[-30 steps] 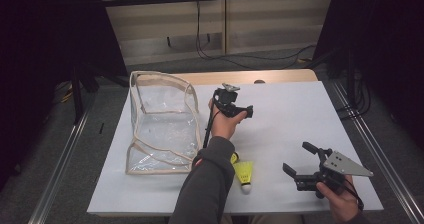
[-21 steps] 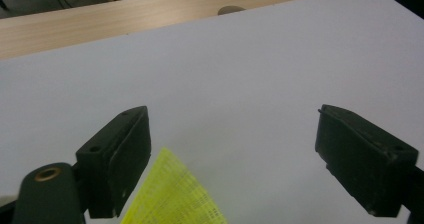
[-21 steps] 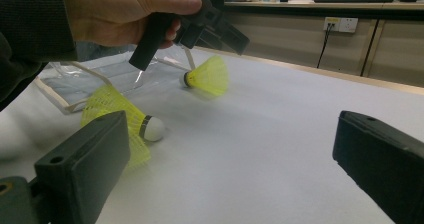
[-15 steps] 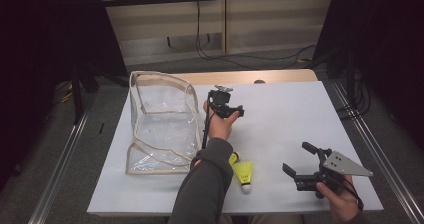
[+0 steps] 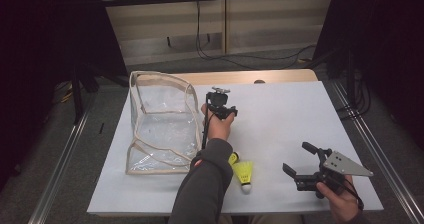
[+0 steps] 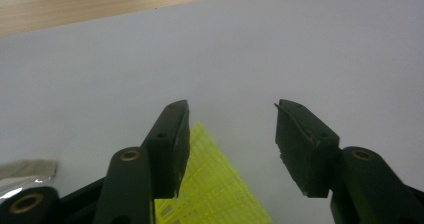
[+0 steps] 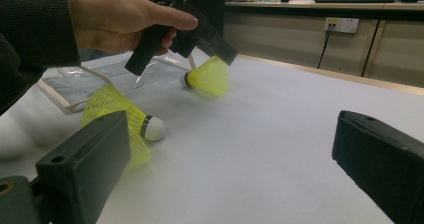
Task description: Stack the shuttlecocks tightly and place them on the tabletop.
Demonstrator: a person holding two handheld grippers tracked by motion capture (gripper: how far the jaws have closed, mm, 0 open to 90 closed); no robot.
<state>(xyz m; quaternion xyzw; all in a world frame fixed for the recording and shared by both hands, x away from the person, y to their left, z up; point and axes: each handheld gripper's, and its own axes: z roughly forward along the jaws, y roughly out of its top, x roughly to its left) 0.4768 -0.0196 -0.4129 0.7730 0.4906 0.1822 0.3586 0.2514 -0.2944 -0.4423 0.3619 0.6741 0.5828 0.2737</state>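
Shuttlecock, high view: a yellow shuttlecock [image 5: 243, 172] is seen lying on the white table [image 5: 300, 109], right of the clear bag [image 5: 160, 119] and near its front corner, cork toward the person.
Grippers, high view: the left gripper [image 5: 223, 109] is held up just right of the bag; the right gripper [image 5: 298, 157] is held well right of it, jaws spread.
Left gripper view: the jaws are spread wide and nothing is pinched; a yellow mesh skirt [image 6: 215, 189] is seen beneath the near jaw.
Right gripper view: the jaws are parted and empty; a second shuttlecock [image 7: 209, 76] is seen blurred at the left gripper's tip, in front of the bag; contact cannot be judged.
Handling: it is judged very light, and its skirt springy and easily crushed; the firm cork is best pinched.
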